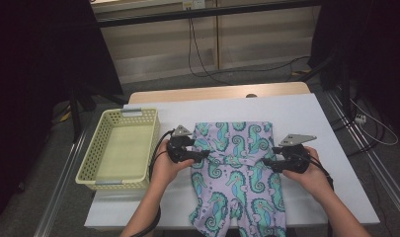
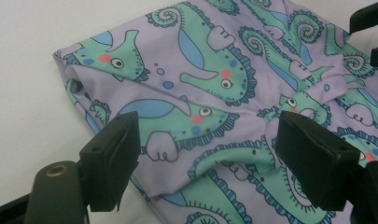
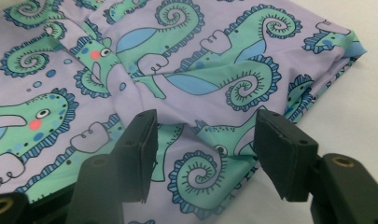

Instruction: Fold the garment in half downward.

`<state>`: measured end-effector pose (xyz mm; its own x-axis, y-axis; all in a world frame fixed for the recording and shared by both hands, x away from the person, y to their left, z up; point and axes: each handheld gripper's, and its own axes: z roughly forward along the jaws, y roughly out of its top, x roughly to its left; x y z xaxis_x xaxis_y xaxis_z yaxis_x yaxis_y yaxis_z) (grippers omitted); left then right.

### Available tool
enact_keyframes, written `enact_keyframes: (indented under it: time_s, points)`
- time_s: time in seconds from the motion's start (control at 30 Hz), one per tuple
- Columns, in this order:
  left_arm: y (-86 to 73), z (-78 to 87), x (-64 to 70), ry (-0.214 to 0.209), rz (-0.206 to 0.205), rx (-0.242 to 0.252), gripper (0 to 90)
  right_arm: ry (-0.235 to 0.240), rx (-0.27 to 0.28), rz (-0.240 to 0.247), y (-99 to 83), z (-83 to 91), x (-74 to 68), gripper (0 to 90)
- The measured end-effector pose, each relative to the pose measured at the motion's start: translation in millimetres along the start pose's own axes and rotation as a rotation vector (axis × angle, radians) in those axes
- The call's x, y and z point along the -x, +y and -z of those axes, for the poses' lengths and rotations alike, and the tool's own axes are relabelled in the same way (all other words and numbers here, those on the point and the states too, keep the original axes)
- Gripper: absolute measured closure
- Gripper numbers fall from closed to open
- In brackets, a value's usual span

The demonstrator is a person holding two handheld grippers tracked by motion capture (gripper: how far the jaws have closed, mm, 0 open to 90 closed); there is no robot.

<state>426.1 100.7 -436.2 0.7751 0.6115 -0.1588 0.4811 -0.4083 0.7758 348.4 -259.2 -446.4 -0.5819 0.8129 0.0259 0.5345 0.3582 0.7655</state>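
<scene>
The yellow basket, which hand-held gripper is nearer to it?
Left. The left hand-held gripper sits just beside the yellow basket, at the seahorse cloth's near edge; the right hand-held gripper is across the cloth.

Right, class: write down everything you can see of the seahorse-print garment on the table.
The garment is soft, thin-looking lilac fabric printed with green and blue seahorses with pink cheeks. It lies flat on the white table, its top part folded over with a creased fold across the middle, and its lower end reaches the table's near edge. The left gripper and right gripper sit at its two side edges, jaws open and astride the fabric. A yellow basket stands apart to its left.
</scene>
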Motion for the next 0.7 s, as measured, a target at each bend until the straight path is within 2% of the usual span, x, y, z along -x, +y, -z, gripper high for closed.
enact_keyframes:
  time_s: [0.07, 0.2, 0.33, 0.5, 0.6, 0.7]
  points:
    - [-1.7, 1.3, 0.4, 0.009, 0.004, 0.001, 22.6, -0.003, 0.008, 0.004, -0.4, 0.2, -0.8, 40.8]
    - [-5.5, 2.9, 1.5, -0.003, 0.001, -0.004, 22.7, 0.007, 0.001, 0.010, -1.7, -2.9, -3.1, 41.7]
    - [-8.1, 2.1, 2.9, -0.017, 0.003, -0.011, 23.2, 0.024, 0.012, 0.039, -0.7, -5.6, -6.2, 43.3]
    - [-9.3, 3.1, 4.3, -0.022, -0.006, -0.014, 24.3, 0.034, 0.000, 0.044, -0.5, -11.8, -6.7, 45.1]
    - [-11.2, 1.5, 4.2, -0.018, -0.013, -0.019, 27.4, 0.026, -0.019, 0.062, -1.0, -16.5, -6.2, 46.8]
    - [-14.5, -1.5, 3.0, -0.029, -0.018, -0.030, 32.4, 0.026, -0.010, 0.053, -1.5, -19.6, -2.7, 48.7]
